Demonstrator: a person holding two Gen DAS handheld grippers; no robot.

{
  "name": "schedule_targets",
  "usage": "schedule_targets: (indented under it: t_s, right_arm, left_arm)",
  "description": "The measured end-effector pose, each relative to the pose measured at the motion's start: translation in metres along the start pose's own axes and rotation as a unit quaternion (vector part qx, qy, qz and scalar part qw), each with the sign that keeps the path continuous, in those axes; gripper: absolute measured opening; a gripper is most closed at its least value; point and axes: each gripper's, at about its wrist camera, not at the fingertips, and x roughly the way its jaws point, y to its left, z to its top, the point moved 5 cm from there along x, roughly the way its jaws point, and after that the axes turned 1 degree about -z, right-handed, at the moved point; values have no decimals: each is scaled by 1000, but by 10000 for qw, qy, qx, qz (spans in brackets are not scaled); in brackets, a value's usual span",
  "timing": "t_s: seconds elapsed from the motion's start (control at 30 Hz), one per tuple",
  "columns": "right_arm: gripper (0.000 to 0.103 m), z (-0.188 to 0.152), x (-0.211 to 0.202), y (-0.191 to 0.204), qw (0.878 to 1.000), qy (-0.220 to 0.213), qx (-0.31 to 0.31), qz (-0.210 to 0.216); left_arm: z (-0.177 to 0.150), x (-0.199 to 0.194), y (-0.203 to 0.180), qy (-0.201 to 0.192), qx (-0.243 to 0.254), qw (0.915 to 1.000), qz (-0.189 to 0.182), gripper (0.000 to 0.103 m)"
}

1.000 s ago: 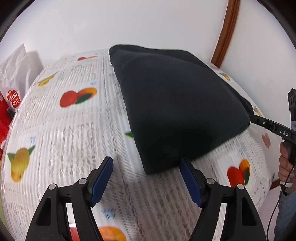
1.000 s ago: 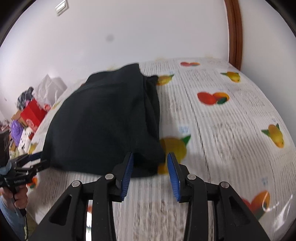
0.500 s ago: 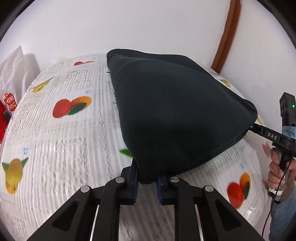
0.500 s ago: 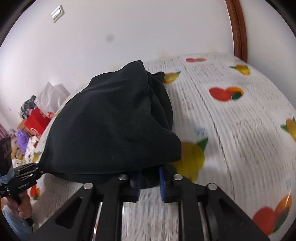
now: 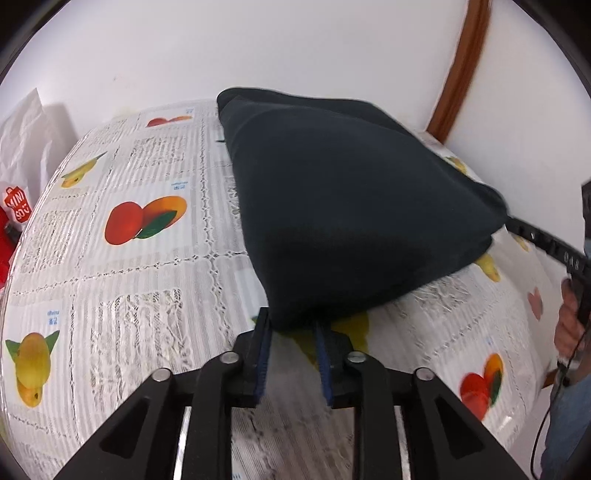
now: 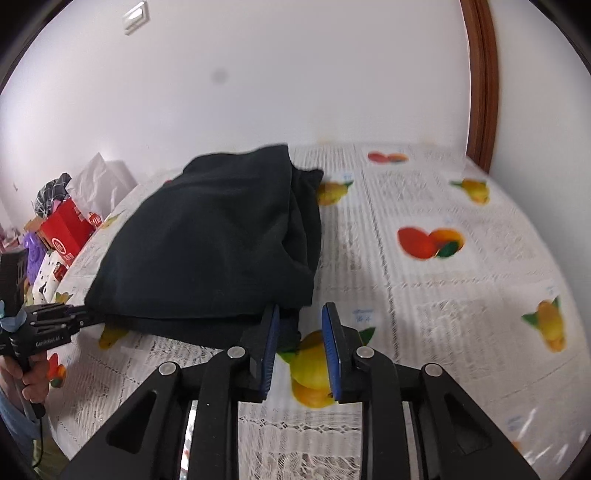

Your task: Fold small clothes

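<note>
A white lace-patterned tablecloth printed with oranges, pears and panels of small text (image 5: 147,280) covers the whole table, which stands against a plain white wall (image 5: 258,48); a curved brown wooden door frame (image 6: 480,85) rises at the right and a white wall switch (image 6: 135,14) sits high on the left. On the cloth lies a dark navy folded garment of soft fabric (image 5: 351,214), a thick layered bundle. The left gripper (image 5: 292,325) has its blue-padded jaws opening, the garment's near corner between them without being pressed. The right gripper (image 6: 300,314) is likewise opening, the other near corner just at its left pad. Beyond the table's left edge sit a red cardboard box (image 6: 66,229) and a white paper bag (image 5: 22,136).
</note>
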Motion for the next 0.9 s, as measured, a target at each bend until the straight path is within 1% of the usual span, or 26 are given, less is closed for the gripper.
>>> schedule_targets:
  t_s: [0.07,0.1,0.17,0.2,0.23,0.3,0.33,0.37,0.4,0.43,0.5,0.53,0.57,0.6,0.67,0.77,0.9]
  right_arm:
    - [25,10,-6,3,9998,-137,-6,129]
    - [25,17,-7,5,9997,-179,-32,159]
    - [28,30,-7,10,9992,-343,-24,190]
    - [35,35,-3,13,9991,-375,-32,215]
    - [39,39,3,16,9990,-360,-60,245]
    - [39,44,29,15,9998,-139,20,172]
    - [32,45,39,14,9998,-25,122,166]
    - [21,45,52,10,9993,93,291,196]
    - [4,43,61,7,9986,208,429,232]
    - [3,43,65,6,9978,244,514,343]
    - [3,43,49,-4,9943,-250,820,632]
    - [3,42,44,-7,9928,-358,908,695]
    - [3,38,40,-9,9908,-412,1017,788]
    - [3,33,40,-11,9896,-367,1117,829]
    - [3,25,41,-10,9913,-213,1115,672]
    - [8,14,31,-8,9930,-193,1062,479]
    - [8,2,15,-2,9957,-92,916,112]
  left_arm:
    - [-1,-7,-3,-113,-1,9999,-112,39]
    - [-1,-12,-4,-182,-10,9997,-167,41]
    - [-1,-19,-5,-263,-5,9995,-183,41]
    - [2,-21,-5,-330,11,9993,-175,41]
    - [5,-22,-4,-378,3,9992,-133,41]
    - [15,-19,-2,-460,-76,9989,-53,41]
    - [20,-14,-1,-431,-99,9990,-27,41]
    - [22,-10,0,-363,-104,9993,31,41]
    - [24,-3,2,-276,-131,9995,115,41]
    - [24,4,3,-198,-163,9995,156,41]
    - [23,10,5,-90,-237,9995,186,41]
    - [22,11,6,-80,-267,9995,161,41]
    - [21,11,6,-88,-272,9995,163,41]
    - [20,10,6,-90,-256,9994,195,41]
    - [19,7,4,-99,-244,9994,235,41]
    - [14,0,0,-88,-246,9993,272,41]
    - [10,-12,-8,-134,-238,9991,334,41]
